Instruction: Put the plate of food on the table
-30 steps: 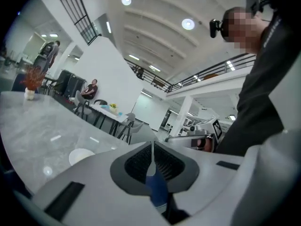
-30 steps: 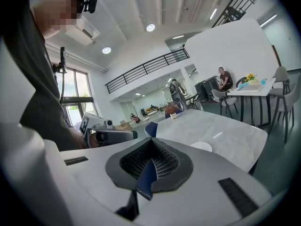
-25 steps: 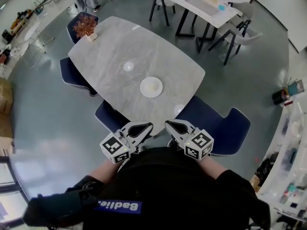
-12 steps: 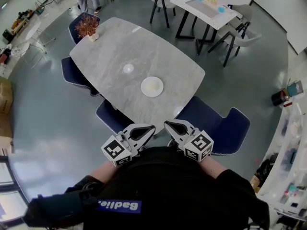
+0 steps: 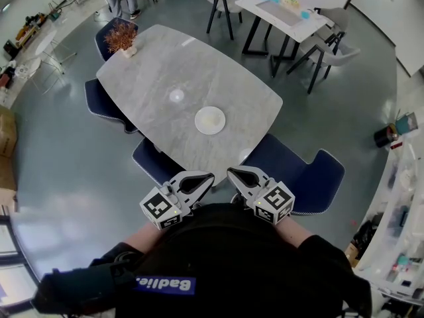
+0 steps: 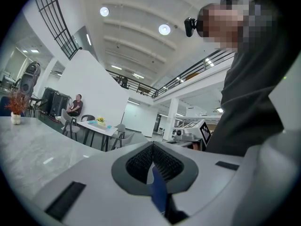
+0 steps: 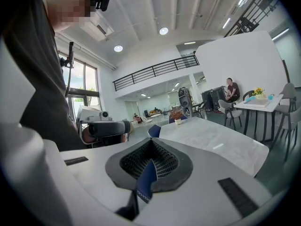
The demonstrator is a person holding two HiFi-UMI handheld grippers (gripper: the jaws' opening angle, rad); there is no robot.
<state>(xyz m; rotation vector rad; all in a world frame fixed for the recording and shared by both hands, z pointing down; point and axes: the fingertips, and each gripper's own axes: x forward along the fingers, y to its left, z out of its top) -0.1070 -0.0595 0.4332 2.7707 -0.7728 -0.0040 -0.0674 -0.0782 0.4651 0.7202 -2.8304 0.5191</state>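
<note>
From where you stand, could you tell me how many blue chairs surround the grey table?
4 chairs: one at the far end by the plant, one on the left side, two along the near edge. Others may hide under the table.

1. The table (image 5: 165, 71) is seen in pale grey, faintly marbled.
2. The plate (image 5: 210, 120) is shown white.
3. The chairs (image 5: 301, 167) are coloured navy blue.
4. The left gripper (image 5: 209, 175) and right gripper (image 5: 230, 171) are patterned with black-and-white squares.
</note>
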